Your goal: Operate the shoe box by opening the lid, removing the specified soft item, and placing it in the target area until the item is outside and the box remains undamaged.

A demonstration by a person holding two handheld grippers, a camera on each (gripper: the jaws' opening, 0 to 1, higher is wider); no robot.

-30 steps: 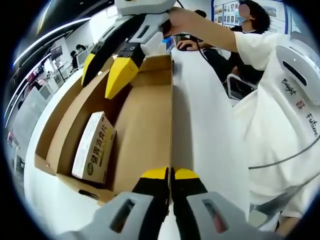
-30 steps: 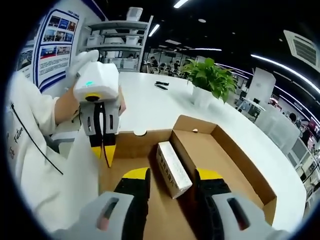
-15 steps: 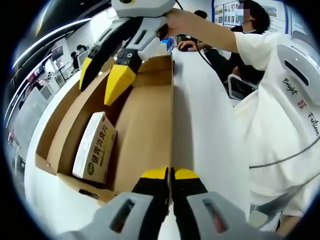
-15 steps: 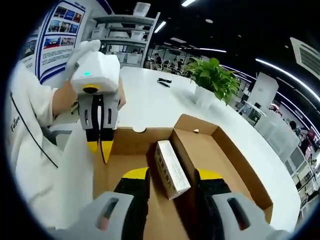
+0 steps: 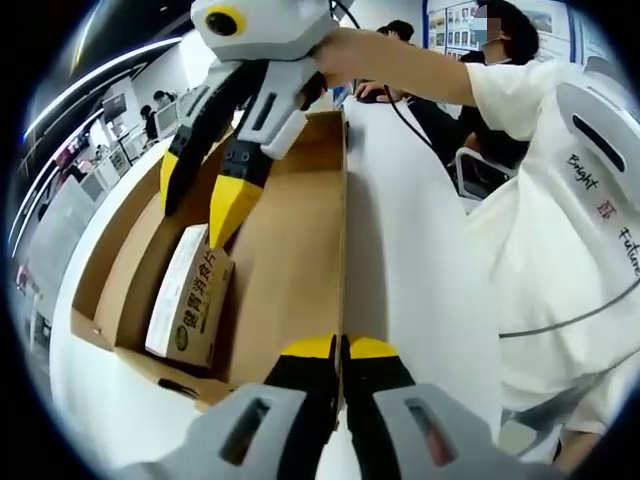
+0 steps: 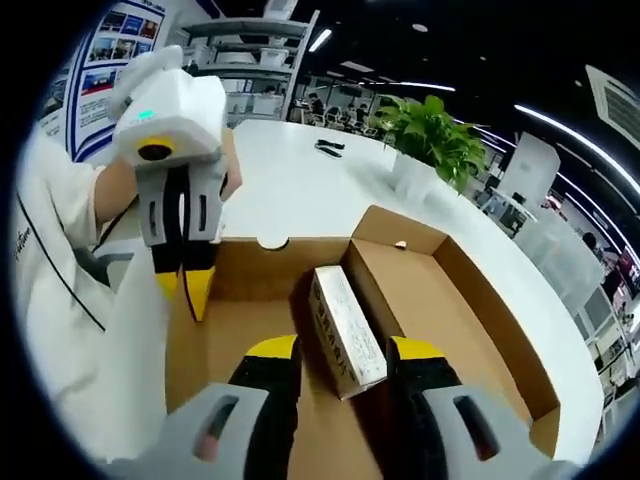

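**Cardboard shoe box lies open with the packet inside**

Cardboard, brown and plain, forms the open shoe box (image 5: pixel 290 250) on the white table (image 5: pixel 420 270), its lid (image 6: pixel 250 330) folded flat to the side. In the left gripper view the left tongs (image 5: pixel 340 352) have their yellow tips pressed together on the thin edge of the lid wall. In that same view the right tongs (image 5: pixel 200 195) come down from above with their yellow tips apart, poised just over the upper end of the small printed carton (image 5: pixel 188 298) that lies against the wall between lid and tray.

In the right gripper view the right tongs (image 6: pixel 343 362) straddle the near end of the carton (image 6: pixel 345 328), one tip on either side, not gripping it. The left tongs (image 6: pixel 188 288) stand closed at the lid's far edge. A potted plant (image 6: pixel 430 140) stands on the table (image 6: pixel 300 190) beyond the box. A person in a white shirt (image 5: pixel 560 230) holds both tools.
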